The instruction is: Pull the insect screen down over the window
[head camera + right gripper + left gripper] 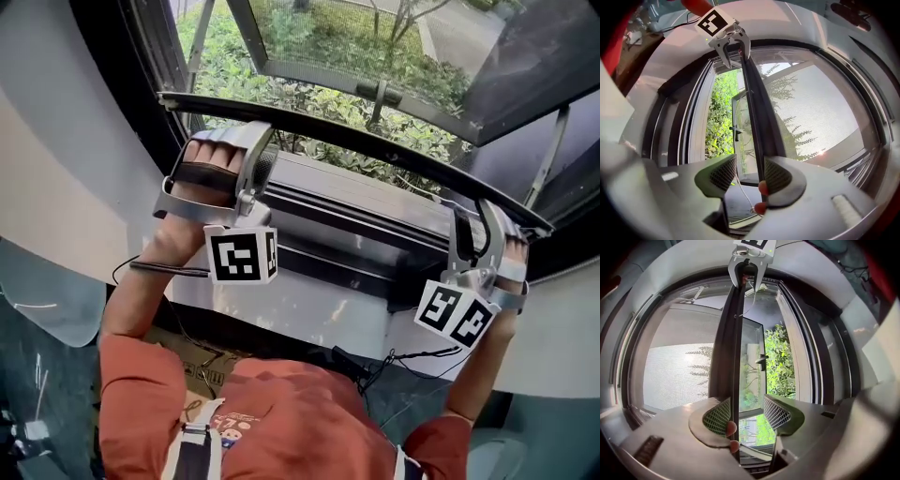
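The insect screen's dark pull bar runs slantwise across the open window, and both grippers are raised to it. My left gripper straddles the bar's left end. My right gripper straddles its right end. In the left gripper view the bar runs up from my left gripper, lying against the left pad, with a gap to the other pad. In the right gripper view the bar lies against the right pad of my right gripper. Bare fingertips touch the bar. The mesh spreads beside it.
The casement stands open outward, its handle against green bushes. A dark frame and grey sill lie below the bar. A thin white cord hangs near the right jaws. Curved white walls flank the opening.
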A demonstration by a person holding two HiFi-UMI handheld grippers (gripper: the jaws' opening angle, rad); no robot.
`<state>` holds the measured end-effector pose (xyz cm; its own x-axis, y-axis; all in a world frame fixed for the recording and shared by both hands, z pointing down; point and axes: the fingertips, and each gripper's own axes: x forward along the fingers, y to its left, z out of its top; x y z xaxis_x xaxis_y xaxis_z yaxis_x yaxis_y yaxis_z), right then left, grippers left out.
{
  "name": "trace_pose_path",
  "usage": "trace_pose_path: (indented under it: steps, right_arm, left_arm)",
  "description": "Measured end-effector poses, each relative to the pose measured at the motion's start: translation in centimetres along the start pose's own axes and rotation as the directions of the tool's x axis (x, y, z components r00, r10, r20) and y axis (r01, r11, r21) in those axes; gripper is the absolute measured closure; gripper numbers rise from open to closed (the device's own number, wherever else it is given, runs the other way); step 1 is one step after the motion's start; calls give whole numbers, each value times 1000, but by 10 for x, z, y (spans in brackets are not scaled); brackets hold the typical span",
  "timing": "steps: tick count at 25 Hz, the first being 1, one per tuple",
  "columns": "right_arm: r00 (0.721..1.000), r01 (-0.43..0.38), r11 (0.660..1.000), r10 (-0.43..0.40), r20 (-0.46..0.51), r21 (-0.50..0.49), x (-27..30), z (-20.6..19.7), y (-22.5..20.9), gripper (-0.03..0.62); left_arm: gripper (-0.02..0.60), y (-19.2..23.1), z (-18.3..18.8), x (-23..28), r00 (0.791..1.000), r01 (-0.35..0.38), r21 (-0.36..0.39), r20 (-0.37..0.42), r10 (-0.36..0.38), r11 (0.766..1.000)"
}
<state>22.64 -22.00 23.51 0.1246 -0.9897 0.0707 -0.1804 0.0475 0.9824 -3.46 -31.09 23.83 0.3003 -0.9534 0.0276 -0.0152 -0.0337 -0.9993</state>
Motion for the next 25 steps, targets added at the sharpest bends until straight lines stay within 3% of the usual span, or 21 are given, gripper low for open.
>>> trace_pose_path:
  steps: [9,19,25]
  right_arm:
    - [991,-127,991,128,-24,30,6,-18,111,404]
    - [965,-258,963,260,-23,82,4,-24,160,404]
    - [939,-339,933,343,-15,120,0,-26,187,404]
  left_arm:
    - [360,-111,-3,1,992,128,-17,15,-128,992]
    - [359,-161,-7,-9,966,258,19,-6,-258,966]
    - [360,-189,-7,-12,947,320,-4,7,-320,947]
